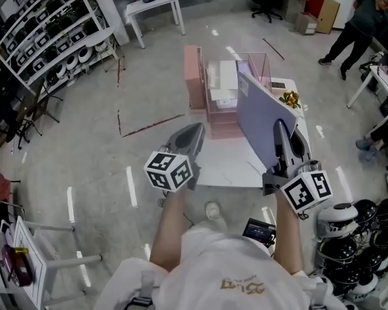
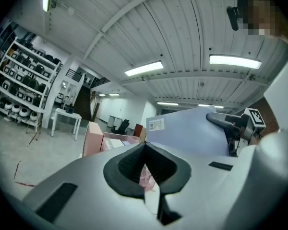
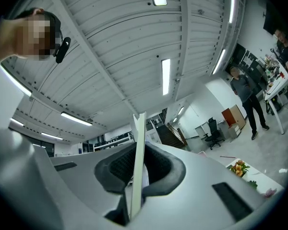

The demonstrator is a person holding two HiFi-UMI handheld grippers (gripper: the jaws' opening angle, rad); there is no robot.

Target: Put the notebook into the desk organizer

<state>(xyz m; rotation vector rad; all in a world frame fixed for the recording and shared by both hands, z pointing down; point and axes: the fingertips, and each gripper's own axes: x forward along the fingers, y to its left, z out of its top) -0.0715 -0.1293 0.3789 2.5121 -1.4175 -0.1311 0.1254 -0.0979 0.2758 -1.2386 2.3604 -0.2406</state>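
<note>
The notebook (image 1: 264, 118), with a pale lavender cover, stands upright on edge above the right side of the small white table (image 1: 227, 168). My right gripper (image 1: 281, 133) is shut on its near edge. In the right gripper view the notebook's thin edge (image 3: 137, 166) runs up between the pads. The pink desk organizer (image 1: 195, 76) stands at the table's far side, left of the notebook, with papers in its compartments. My left gripper (image 1: 195, 133) hovers over the table's left front, shut and empty. From the left gripper (image 2: 144, 150) the notebook (image 2: 192, 133) shows to the right of the organizer (image 2: 92, 138).
A small bunch of flowers (image 1: 289, 98) lies on the table's far right corner. Racks of helmets (image 1: 45, 31) line the left wall, and more helmets (image 1: 362, 231) sit at the lower right. A white side table (image 1: 154, 6) and a standing person (image 1: 359, 24) are farther off.
</note>
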